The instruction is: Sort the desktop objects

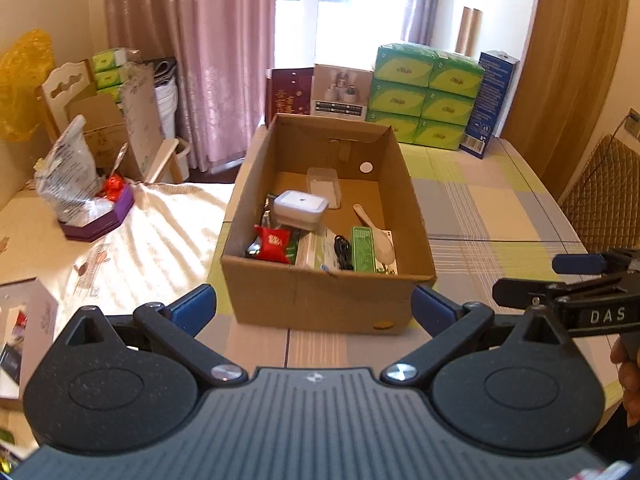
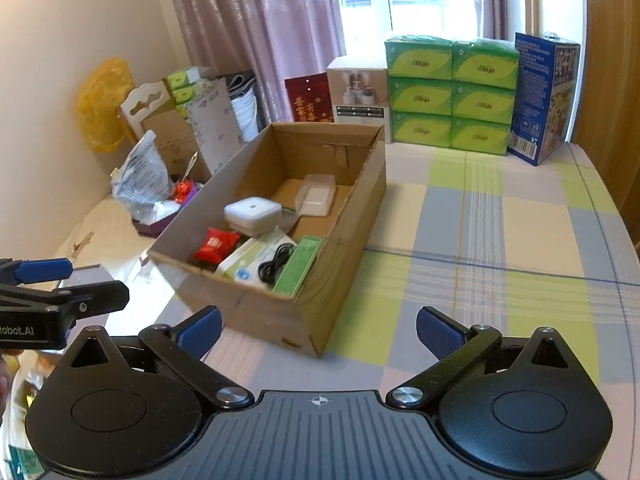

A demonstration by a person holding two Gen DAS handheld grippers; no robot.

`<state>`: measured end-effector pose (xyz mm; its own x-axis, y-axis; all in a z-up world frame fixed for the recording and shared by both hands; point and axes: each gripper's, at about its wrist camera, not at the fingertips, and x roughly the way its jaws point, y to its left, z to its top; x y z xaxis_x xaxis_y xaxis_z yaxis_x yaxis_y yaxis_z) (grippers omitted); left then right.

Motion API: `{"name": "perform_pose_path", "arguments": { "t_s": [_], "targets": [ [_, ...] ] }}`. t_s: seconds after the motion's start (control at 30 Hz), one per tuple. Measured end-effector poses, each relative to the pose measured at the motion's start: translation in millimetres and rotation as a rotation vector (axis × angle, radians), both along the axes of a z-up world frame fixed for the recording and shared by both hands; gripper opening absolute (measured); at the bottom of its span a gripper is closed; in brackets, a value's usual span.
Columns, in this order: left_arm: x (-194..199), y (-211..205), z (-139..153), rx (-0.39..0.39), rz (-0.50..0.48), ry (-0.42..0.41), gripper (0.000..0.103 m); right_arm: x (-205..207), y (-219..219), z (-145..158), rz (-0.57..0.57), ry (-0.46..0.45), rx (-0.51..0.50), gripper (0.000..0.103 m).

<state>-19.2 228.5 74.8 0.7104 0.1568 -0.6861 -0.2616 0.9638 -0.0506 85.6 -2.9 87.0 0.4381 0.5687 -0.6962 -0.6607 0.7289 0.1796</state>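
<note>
We hold both tools low over the counter [image 2: 480,240], which wears a checked cloth of green, grey and cream, and both look toward the open brown cardboard box [image 1: 320,300] standing in front of them. The left gripper [image 1: 314,308] has its blue-padded jaws spread wide and empty, just short of the box's near wall. The right gripper [image 2: 318,330] is likewise wide apart and holds nothing, off the box's near right corner.

Inside the box we see the sorted things: a white rounded-square plastic case [image 1: 300,206] toward the middle, a clear plastic lidded tub [image 1: 323,186] behind it near the far wall, a red foil packet [image 1: 273,244] at the near left, a coiled black cable [image 1: 343,254] on a pale flat carton [image 2: 250,258], a long green printed box [image 1: 363,250] beside the cable, and a white plastic spoon [image 1: 378,236] at the near right.

Beyond the box, stacked green tissue packs [image 1: 426,96] stand at the counter's far edge by the window. Left of the box sits a purple tray [image 1: 100,222] with a crumpled clear bag.
</note>
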Motion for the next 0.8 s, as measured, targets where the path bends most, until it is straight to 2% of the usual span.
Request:
{"name": "perform_pose_path", "arguments": {
  "t_s": [0.3, 0.5, 0.8],
  "targets": [
    [-41, -26, 16, -0.009, 0.054, -0.007, 0.102, -40, -19, 23, 0.038, -0.091, -0.005, 0.101],
    [-64, -39, 21, -0.033, 0.067, -0.022, 0.102, -56, -28, 31, 0.067, -0.113, 0.006, 0.101],
    [-78, -57, 25, 0.021, 0.077, -0.027, 0.102, -67, -39, 29, 0.069, -0.107, 0.009, 0.101]
  ]
}}
